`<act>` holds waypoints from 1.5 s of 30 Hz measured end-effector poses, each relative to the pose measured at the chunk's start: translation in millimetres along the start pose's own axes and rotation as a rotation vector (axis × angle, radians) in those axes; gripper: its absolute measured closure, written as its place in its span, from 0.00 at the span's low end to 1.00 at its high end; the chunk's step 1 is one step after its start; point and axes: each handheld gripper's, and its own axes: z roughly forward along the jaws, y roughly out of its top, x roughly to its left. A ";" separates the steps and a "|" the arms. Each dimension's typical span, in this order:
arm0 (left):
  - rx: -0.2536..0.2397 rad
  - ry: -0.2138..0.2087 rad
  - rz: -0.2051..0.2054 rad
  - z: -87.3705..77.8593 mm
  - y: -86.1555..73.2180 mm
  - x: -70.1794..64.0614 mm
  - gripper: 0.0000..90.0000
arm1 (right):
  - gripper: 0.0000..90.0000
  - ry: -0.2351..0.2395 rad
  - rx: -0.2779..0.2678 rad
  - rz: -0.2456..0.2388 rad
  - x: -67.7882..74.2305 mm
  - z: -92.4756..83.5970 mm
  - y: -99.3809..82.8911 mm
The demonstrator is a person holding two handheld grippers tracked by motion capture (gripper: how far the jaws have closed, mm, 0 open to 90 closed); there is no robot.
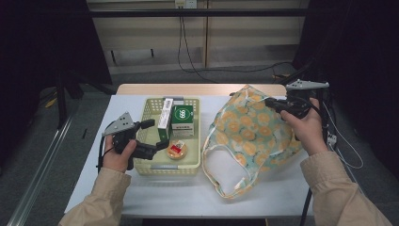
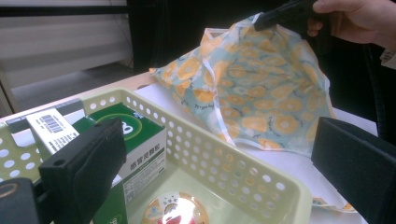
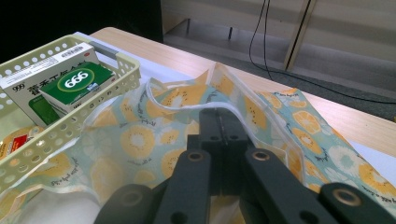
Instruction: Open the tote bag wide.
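A pale yellow perforated basket [image 1: 190, 167] sits on the white surface [image 1: 263, 193]. Inside it, a green box [image 1: 182, 120] lies beside a white-and-green carton [image 1: 165, 113] whose long axis runs toward the basket's far wall; a small round tin [image 1: 177, 149] lies nearer the front wall. Right of the basket, a fabric bag [image 1: 251, 136] printed with orange slices lies with its mouth and handle loops toward the basket's front side. The left tool [image 1: 155, 135] hovers over the basket's left part, jaws spread, gripping nothing. The right tool [image 1: 269, 101], beyond the bag from the basket, is clenched on the bag's far upper edge, lifting it.
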 end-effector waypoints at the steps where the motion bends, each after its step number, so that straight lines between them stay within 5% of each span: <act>1: 0.008 0.000 -0.001 2.8 -0.2 0.6 0.03 | 1.00 0.000 0.000 -0.001 0.1 0.1 0.0; 21: 0.146 -0.021 0.028 34.3 -9.4 4.0 0.04 | 1.00 0.000 0.003 -0.003 0.2 1.6 -0.7; 34: 0.166 -0.062 0.048 42.7 -8.2 0.2 0.04 | 1.00 -0.004 0.001 -0.003 -1.5 0.1 -1.0; 42: 0.180 -0.035 0.086 51.7 -5.7 2.3 0.05 | 1.00 0.002 0.006 -0.012 1.6 2.7 -0.6; 45: 0.186 -0.027 0.070 56.3 -2.0 5.8 0.05 | 1.00 0.002 0.007 -0.012 1.9 3.1 -0.6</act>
